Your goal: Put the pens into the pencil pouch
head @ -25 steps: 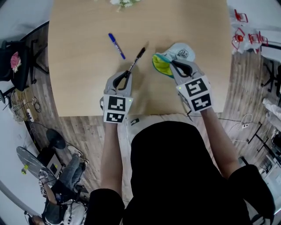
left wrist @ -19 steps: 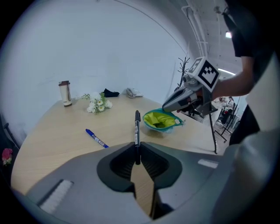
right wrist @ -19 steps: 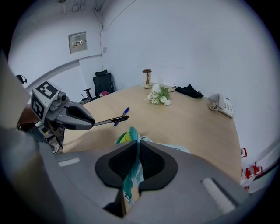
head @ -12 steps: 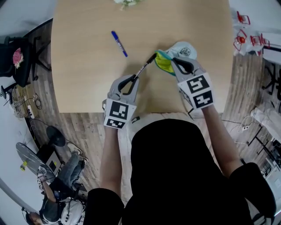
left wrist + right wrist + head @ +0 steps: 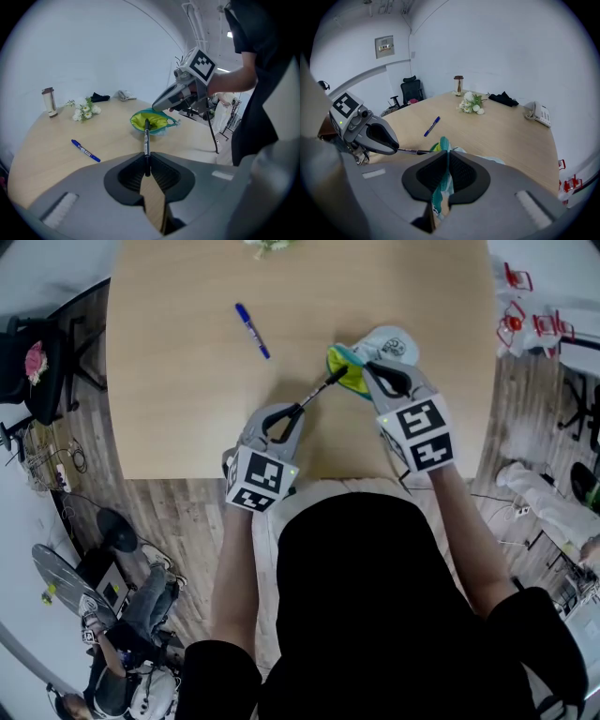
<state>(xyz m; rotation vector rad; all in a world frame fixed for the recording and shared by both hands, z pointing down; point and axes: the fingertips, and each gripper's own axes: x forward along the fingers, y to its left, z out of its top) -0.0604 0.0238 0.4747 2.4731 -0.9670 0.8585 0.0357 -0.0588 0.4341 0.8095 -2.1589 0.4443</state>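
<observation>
My left gripper point(image 5: 294, 412) point(image 5: 146, 165) is shut on a black pen point(image 5: 318, 393) point(image 5: 146, 140), whose far tip reaches the mouth of the pencil pouch point(image 5: 357, 367) point(image 5: 150, 121). The pouch is teal and white with a yellow-green lining, and it gapes toward the pen. My right gripper point(image 5: 379, 374) point(image 5: 443, 168) is shut on the pouch's teal edge point(image 5: 442, 180) and holds it up off the wooden table point(image 5: 187, 399). A blue pen point(image 5: 251, 331) point(image 5: 86, 150) point(image 5: 431, 126) lies loose on the table, up and to the left of both grippers.
A bunch of white flowers point(image 5: 84, 109) point(image 5: 471, 104), a small upright bottle point(image 5: 49, 101), a dark cloth point(image 5: 504, 99) and a white phone point(image 5: 539, 114) stand along the table's far side. Office chairs point(image 5: 37, 371) sit on the floor at the left.
My left gripper has carried the black pen to the right, so its tip now reaches the pouch's opening. The right gripper and pouch have stayed in place.
</observation>
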